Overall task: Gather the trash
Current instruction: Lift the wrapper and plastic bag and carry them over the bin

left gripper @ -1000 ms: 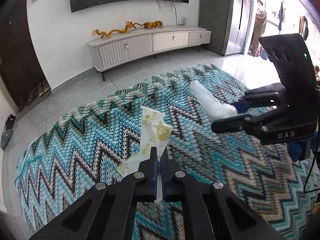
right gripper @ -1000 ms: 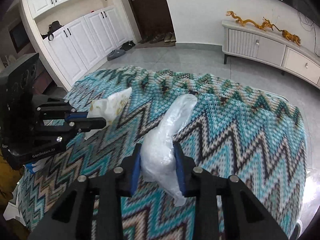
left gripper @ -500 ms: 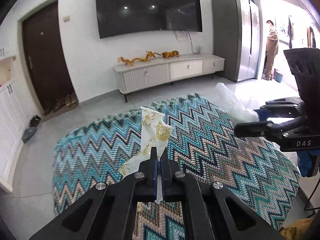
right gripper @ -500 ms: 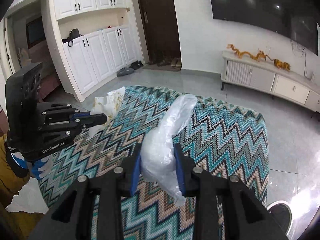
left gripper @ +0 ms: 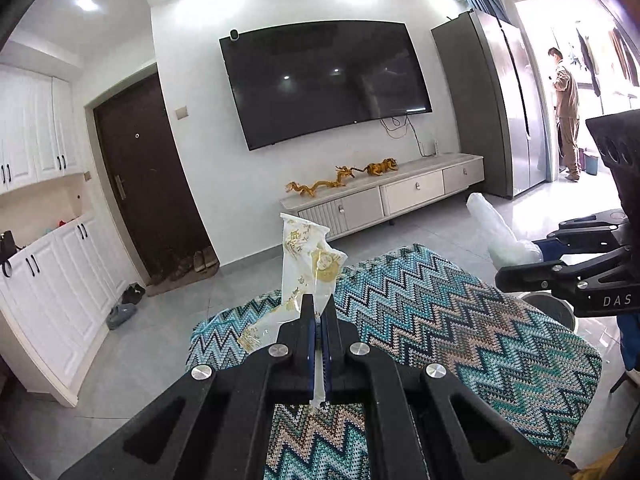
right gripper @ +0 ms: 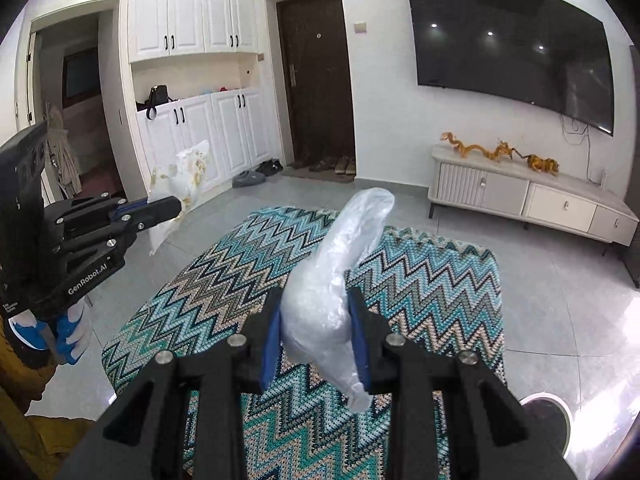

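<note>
Pinched flat in the left tool [left gripper: 319, 322] is a white wrapper with gold print [left gripper: 306, 260], jaws nearly closed on its thin lower edge. Across from it, the right tool [right gripper: 315, 326] stands partly open, clamped on a crumpled clear plastic bag [right gripper: 334, 276]. Both pieces hang in the air above the zigzag-patterned cloth [right gripper: 420, 280], touching nothing else. Picking up looks done for these two, and no other litter shows on the cloth. Dropping them somewhere is left; a round rim [right gripper: 548, 402] at the floor edge may be a bin, though I cannot tell.
</note>
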`<state>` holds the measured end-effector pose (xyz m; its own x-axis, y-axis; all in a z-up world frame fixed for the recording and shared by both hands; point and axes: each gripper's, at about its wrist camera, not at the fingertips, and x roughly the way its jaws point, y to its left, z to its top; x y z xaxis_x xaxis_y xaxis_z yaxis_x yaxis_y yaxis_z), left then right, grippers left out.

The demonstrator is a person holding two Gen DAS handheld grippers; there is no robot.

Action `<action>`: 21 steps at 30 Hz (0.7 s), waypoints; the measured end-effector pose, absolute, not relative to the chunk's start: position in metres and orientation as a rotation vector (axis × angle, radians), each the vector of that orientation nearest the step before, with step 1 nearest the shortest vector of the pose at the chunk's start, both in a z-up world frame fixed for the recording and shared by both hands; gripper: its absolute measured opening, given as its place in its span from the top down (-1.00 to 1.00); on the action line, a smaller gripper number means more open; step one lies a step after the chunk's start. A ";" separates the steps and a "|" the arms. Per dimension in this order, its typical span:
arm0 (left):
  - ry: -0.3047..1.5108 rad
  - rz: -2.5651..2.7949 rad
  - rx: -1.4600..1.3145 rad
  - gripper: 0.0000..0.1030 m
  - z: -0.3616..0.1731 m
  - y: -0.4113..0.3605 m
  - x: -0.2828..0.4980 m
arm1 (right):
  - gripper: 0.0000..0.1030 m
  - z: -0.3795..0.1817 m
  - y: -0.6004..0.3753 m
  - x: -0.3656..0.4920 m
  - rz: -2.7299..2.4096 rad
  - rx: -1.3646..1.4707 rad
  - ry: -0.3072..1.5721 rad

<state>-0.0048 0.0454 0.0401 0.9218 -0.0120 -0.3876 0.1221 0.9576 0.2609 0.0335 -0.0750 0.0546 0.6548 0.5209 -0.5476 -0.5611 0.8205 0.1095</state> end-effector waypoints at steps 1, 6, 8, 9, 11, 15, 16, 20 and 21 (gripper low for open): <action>0.388 -0.072 0.287 0.94 0.042 0.043 -0.008 | 0.43 0.056 -0.078 0.032 0.609 -0.067 0.591; 0.358 -0.080 0.306 0.94 0.052 0.028 -0.018 | 0.43 0.064 -0.100 0.023 0.568 -0.053 0.559; 0.350 -0.091 0.317 0.94 0.054 0.018 -0.020 | 0.43 0.065 -0.114 0.021 0.543 -0.039 0.549; 0.348 -0.096 0.323 0.94 0.056 0.011 -0.018 | 0.43 0.065 -0.120 0.020 0.531 -0.032 0.545; 0.345 -0.109 0.339 0.94 0.057 -0.001 -0.015 | 0.43 0.064 -0.136 0.019 0.500 -0.018 0.539; 0.348 -0.139 0.382 0.94 0.055 -0.032 -0.006 | 0.43 0.058 -0.171 0.017 0.435 0.016 0.533; 0.351 -0.148 0.394 0.94 0.054 -0.041 -0.002 | 0.43 0.055 -0.181 0.016 0.413 0.022 0.532; 0.370 -0.209 0.443 0.94 0.050 -0.082 0.013 | 0.43 0.041 -0.229 0.015 0.323 0.075 0.536; 0.377 -0.227 0.455 0.94 0.048 -0.092 0.017 | 0.43 0.037 -0.242 0.014 0.295 0.082 0.538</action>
